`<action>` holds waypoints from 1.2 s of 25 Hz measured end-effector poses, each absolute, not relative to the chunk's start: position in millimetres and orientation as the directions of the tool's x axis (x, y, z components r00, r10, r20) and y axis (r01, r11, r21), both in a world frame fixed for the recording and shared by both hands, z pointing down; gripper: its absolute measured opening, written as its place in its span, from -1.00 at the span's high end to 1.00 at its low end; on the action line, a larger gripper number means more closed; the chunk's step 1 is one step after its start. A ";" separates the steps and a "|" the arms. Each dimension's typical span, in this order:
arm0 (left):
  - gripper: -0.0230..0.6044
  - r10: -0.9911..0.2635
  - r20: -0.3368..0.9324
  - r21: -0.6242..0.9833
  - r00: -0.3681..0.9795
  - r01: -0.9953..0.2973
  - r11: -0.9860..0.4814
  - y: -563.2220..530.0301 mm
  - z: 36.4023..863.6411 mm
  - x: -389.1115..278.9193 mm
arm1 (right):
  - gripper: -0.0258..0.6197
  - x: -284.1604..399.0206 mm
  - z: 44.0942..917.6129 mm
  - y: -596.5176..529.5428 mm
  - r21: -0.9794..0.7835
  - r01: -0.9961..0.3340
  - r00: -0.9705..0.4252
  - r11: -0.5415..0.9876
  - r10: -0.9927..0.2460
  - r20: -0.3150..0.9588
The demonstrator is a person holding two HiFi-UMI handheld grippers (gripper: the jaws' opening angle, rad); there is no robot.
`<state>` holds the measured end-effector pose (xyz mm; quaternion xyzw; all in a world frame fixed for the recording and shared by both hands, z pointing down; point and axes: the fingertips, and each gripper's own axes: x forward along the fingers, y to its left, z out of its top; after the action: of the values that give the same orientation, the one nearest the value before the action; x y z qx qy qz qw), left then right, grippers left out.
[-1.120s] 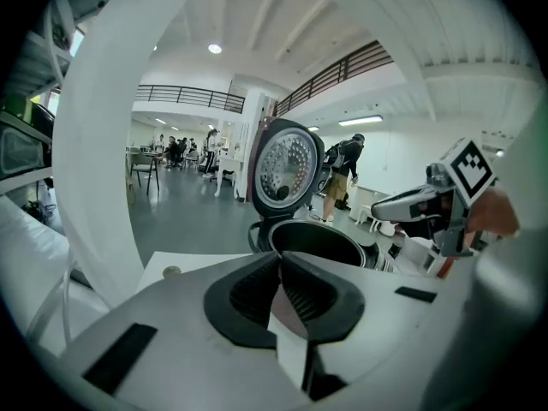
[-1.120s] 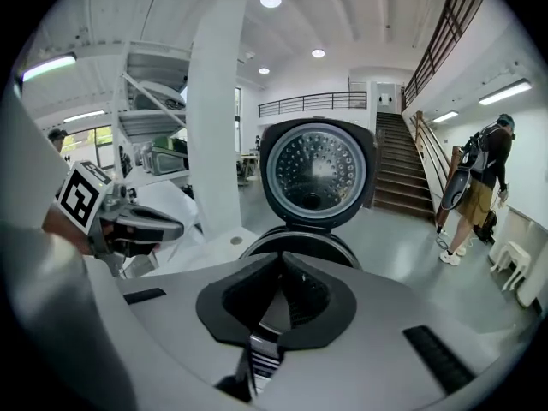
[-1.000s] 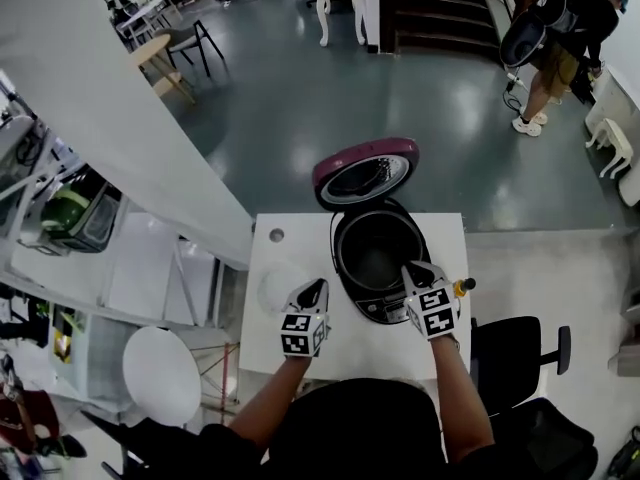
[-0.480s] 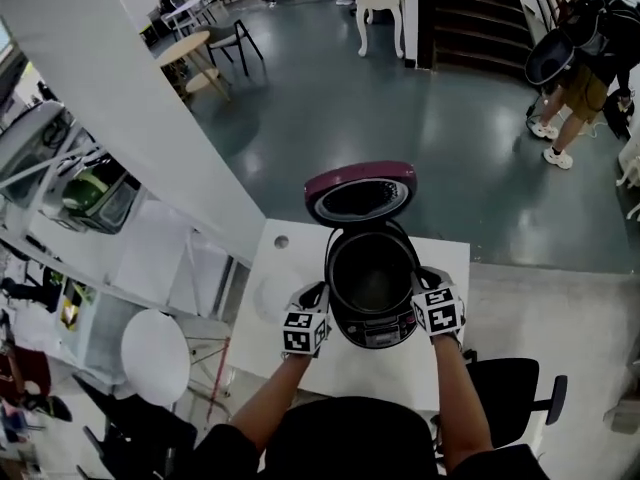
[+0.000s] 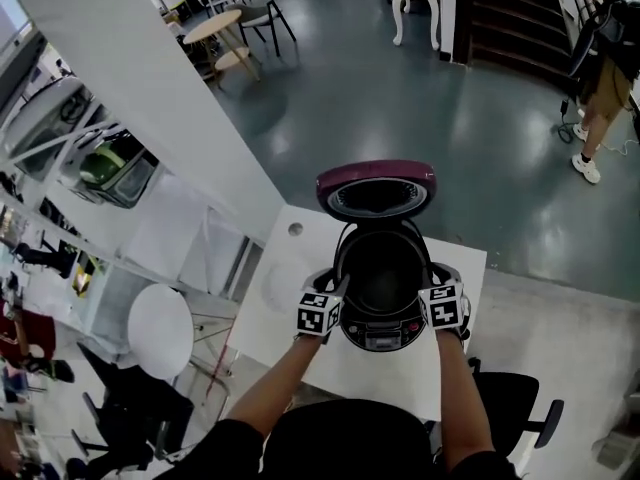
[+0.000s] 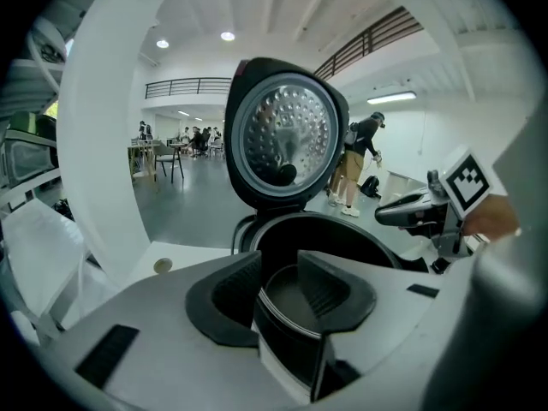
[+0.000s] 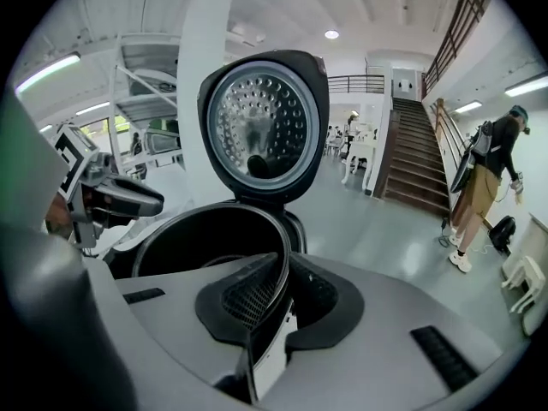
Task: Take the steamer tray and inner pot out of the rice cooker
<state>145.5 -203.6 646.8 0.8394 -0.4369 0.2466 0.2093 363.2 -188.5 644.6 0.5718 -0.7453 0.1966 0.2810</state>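
You had the rice cooker (image 5: 383, 338) sitting on the white table (image 5: 285, 303), close in front of you, w/ its lid (image 5: 375, 190) swung fully up and back. That left the opening clear for a straight lift.

The inner pot (image 7: 205, 242) was still seated in the cooker body, not yet raised. I couldn't pick out the steamer tray as a separate piece; the inside read as one dark bowl.

Your right gripper (image 7: 282, 268) sat on the pot's right-hand rim, jaws all but together, w/ the thin metal-edged rim running down between the pads. That looked like a pinch on the rim.

Your left gripper (image 6: 278, 264) was at the opposite side, angled down over the left rim. Its jaws had just been opening and stood part-way apart, straddling the rim. The rim passed between them nearer one pad, w/ a gap on the other side, so there was no grip yet.

Taking opposite sides made sense, prob. to keep the pot level when it came up, since one thin-rim pinch alone would let it tip. The left jaws needed to close before any lift.
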 end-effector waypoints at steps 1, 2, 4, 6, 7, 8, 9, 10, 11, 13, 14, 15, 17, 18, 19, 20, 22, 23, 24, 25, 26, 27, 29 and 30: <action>0.48 -0.623 0.607 0.135 0.494 -0.836 -0.532 -204.0 650.9 147.4 | 0.89 362.6 649.4 -189.6 0.032 -0.959 -0.191 0.280 -0.729 0.657; 0.48 -0.619 0.615 0.131 0.488 -0.838 -0.530 -205.0 654.5 147.9 | 0.88 361.2 654.4 -190.6 0.035 -0.956 -0.193 0.293 -0.713 0.674; 0.44 -0.620 0.628 0.121 0.470 -0.846 -0.519 -208.0 661.1 145.7 | 0.73 357.8 664.4 -193.5 0.043 -0.948 -0.198 0.316 -0.687 0.699; 0.40 -0.626 0.638 0.103 0.448 -0.856 -0.507 -211.6 665.8 142.0 | 0.62 354.9 671.5 -198.3 0.046 -0.942 -0.207 0.333 -0.682 0.701; 0.40 -0.632 0.642 0.089 0.435 -0.860 -0.502 -213.6 667.2 140.1 | 0.62 354.2 673.5 -200.3 0.046 -0.940 -0.212 0.339 -0.682 0.700; 0.40 -0.636 0.646 0.076 0.422 -0.865 -0.497 -215.2 668.6 138.8 | 0.62 354.3 674.9 -201.5 0.047 -0.938 -0.214 0.343 -0.680 0.701; 0.40 -0.636 0.651 0.070 0.414 -0.867 -0.493 -216.3 670.7 138.5 | 0.62 355.1 676.3 -201.7 0.047 -0.937 -0.214 0.347 -0.673 0.708; 0.40 -0.633 0.657 0.070 0.410 -0.869 -0.490 -217.2 673.5 139.5 | 0.62 356.1 677.7 -201.7 0.045 -0.935 -0.214 0.351 -0.664 0.716; 0.40 -0.627 0.663 0.072 0.408 -0.869 -0.490 -218.3 676.5 141.2 | 0.61 356.8 679.1 -202.7 0.043 -0.934 -0.217 0.355 -0.659 0.720; 0.39 -0.618 0.675 0.065 0.402 -0.868 -0.493 -221.7 682.2 143.0 | 0.60 354.6 682.3 -206.2 0.045 -0.927 -0.225 0.372 -0.650 0.726; 0.39 -0.616 0.682 0.057 0.395 -0.868 -0.494 -223.6 684.5 141.9 | 0.60 351.9 684.0 -208.0 0.053 -0.922 -0.227 0.384 -0.646 0.729; 0.39 -0.614 0.689 0.046 0.385 -0.869 -0.492 -225.2 686.3 139.9 | 0.60 348.9 685.7 -209.4 0.061 -0.917 -0.227 0.395 -0.642 0.733; 0.40 -0.606 0.704 0.032 0.370 -0.870 -0.492 -225.9 690.2 137.7 | 0.60 345.8 688.8 -210.1 0.074 -0.911 -0.223 0.405 -0.636 0.739; 0.40 -0.599 0.712 0.029 0.366 -0.868 -0.496 -225.3 692.3 138.3 | 0.60 346.3 690.1 -210.1 0.079 -0.911 -0.218 0.406 -0.634 0.742; 0.40 -0.594 0.717 0.024 0.364 -0.866 -0.500 -225.0 693.7 139.3 | 0.60 347.2 691.5 -210.4 0.083 -0.910 -0.214 0.406 -0.632 0.745; 0.41 -0.596 0.718 0.014 0.359 -0.864 -0.503 -225.5 693.9 139.8 | 0.60 348.0 692.7 -211.1 0.088 -0.909 -0.210 0.407 -0.631 0.747; 0.52 -0.611 0.712 -0.014 0.347 -0.862 -0.506 -227.8 693.0 139.7 | 0.59 349.3 694.2 -212.9 0.112 -0.907 -0.193 0.405 -0.637 0.746; 0.55 -0.614 0.711 -0.023 0.343 -0.861 -0.508 -228.5 693.5 139.8 | 0.60 349.7 694.4 -213.3 0.128 -0.906 -0.182 0.404 -0.644 0.743; 0.57 -0.613 0.713 -0.029 0.340 -0.859 -0.511 -228.8 694.5 140.0 | 0.60 349.9 694.2 -213.3 0.142 -0.905 -0.173 0.402 -0.650 0.740; 0.59 -0.611 0.717 -0.034 0.336 -0.858 -0.513 -229.1 695.5 140.1 | 0.60 349.7 694.1 -213.3 0.152 -0.904 -0.165 0.399 -0.656 0.736; 0.59 -0.610 0.720 -0.041 0.331 -0.857 -0.514 -229.6 696.3 140.1 | 0.60 349.3 694.2 -213.7 0.159 -0.905 -0.160 0.395 -0.662 0.732; 0.60 -0.610 0.722 -0.047 0.325 -0.857 -0.513 -230.6 696.6 139.8 | 0.60 348.9 694.6 -214.4 0.164 -0.906 -0.155 0.390 -0.666 0.729; 0.66 -0.613 0.723 -0.041 0.320 -0.865 -0.500 -232.1 696.2 139.4 | 0.62 348.6 695.3 -215.8 0.167 -0.909 -0.148 0.382 -0.670 0.727; 0.67 -0.614 0.721 -0.032 0.321 -0.870 -0.493 -231.9 695.1 139.3 | 0.63 348.8 695.4 -215.5 0.165 -0.911 -0.146 0.377 -0.671 0.727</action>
<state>139.3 -231.9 695.1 0.7916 -0.4687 0.3459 0.1845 348.8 -215.5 695.4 0.5347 -0.7398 0.1599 0.3757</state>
